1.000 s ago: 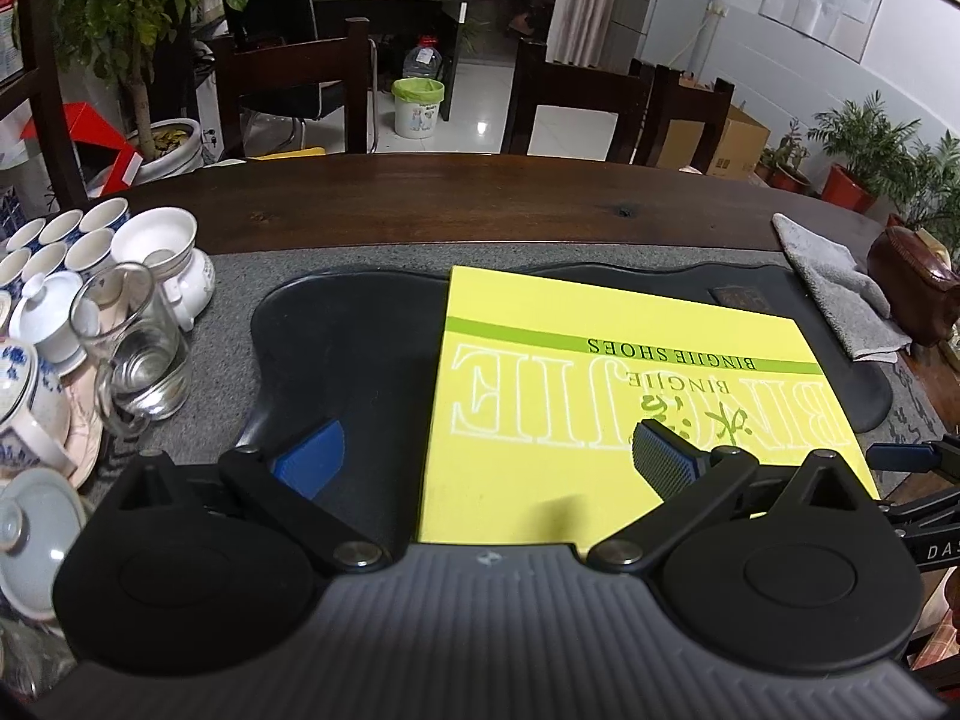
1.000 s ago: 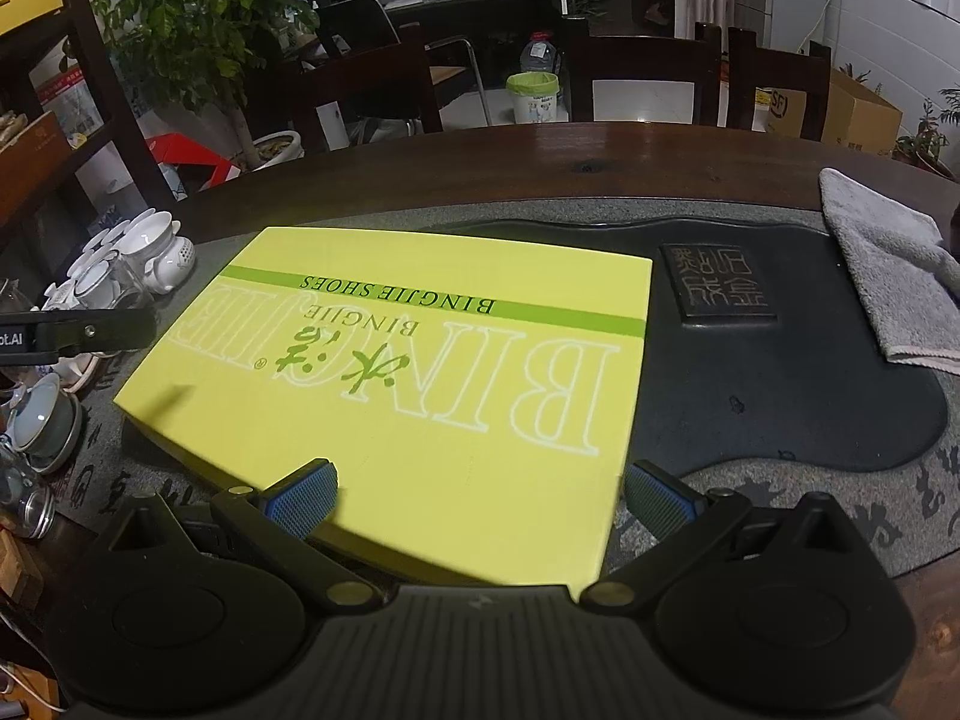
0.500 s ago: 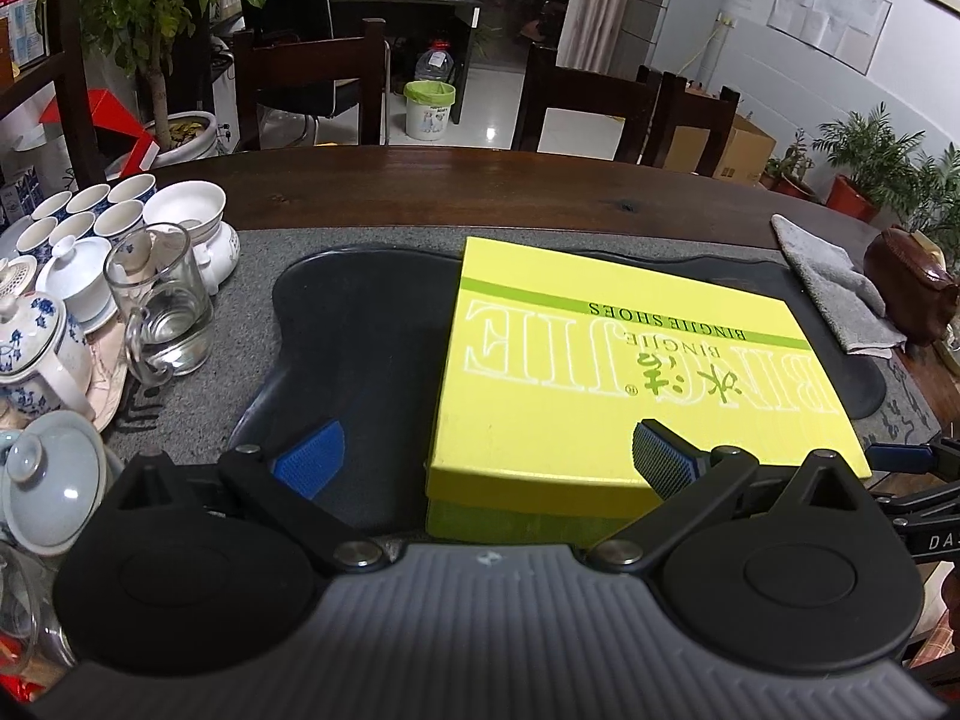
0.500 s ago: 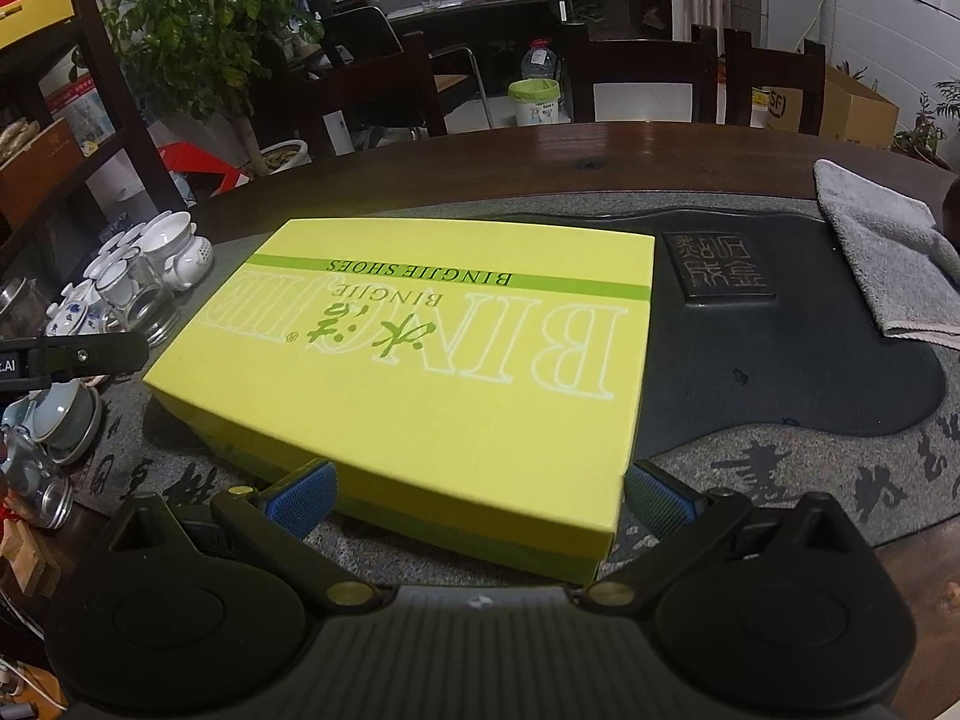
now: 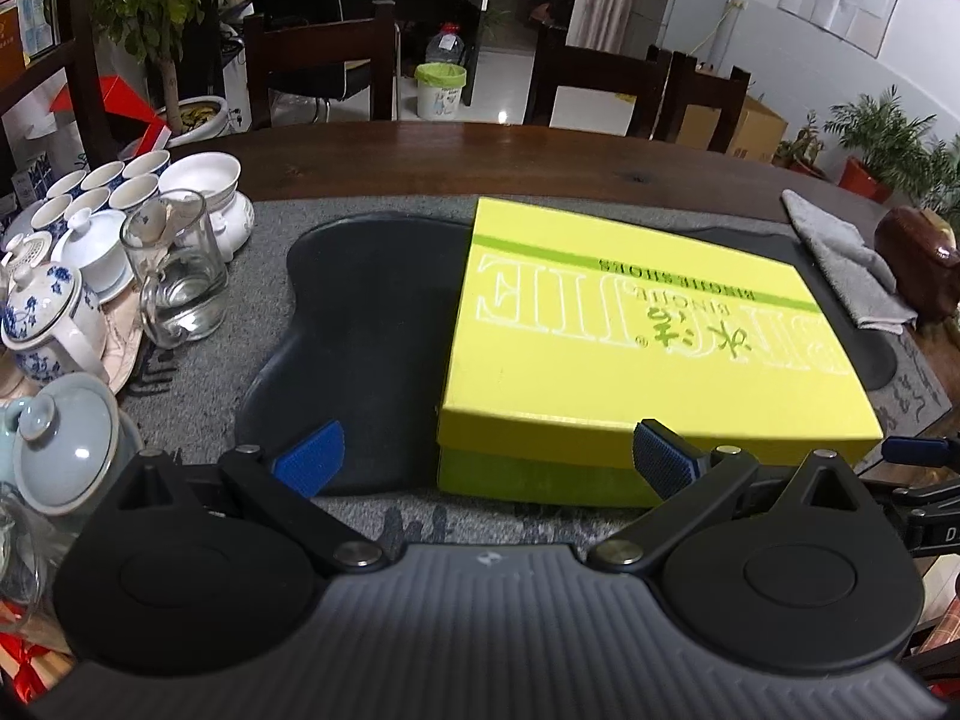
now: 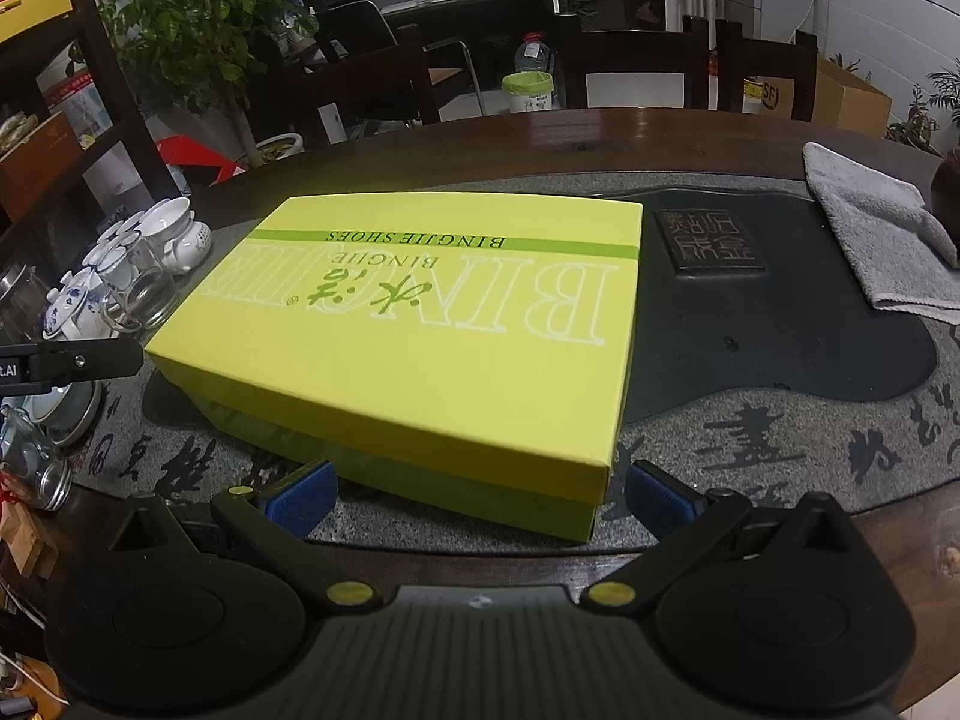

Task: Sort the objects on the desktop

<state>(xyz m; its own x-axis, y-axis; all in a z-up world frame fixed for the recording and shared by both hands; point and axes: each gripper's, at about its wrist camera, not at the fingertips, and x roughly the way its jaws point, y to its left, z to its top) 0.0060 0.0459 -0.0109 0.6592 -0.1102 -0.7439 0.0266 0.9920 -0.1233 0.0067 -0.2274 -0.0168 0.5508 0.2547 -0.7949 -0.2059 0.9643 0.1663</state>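
Observation:
A yellow-green shoe box (image 5: 636,330) with its lid on rests on the dark stone tea tray (image 5: 360,330); it also shows in the right wrist view (image 6: 432,330). My left gripper (image 5: 486,459) is open and empty, just short of the box's near left corner. My right gripper (image 6: 480,495) is open and empty, in front of the box's near right corner. Neither touches the box.
A tea set with cups, teapots and a glass pitcher (image 5: 180,276) crowds the left side. A grey cloth (image 5: 846,258) and a brown object (image 5: 918,258) lie at the right. An engraved stone block (image 6: 711,240) sits on the tray right of the box.
Both grippers have pulled back and up from the box. The box now sits closed on the tray, with its front side in view.

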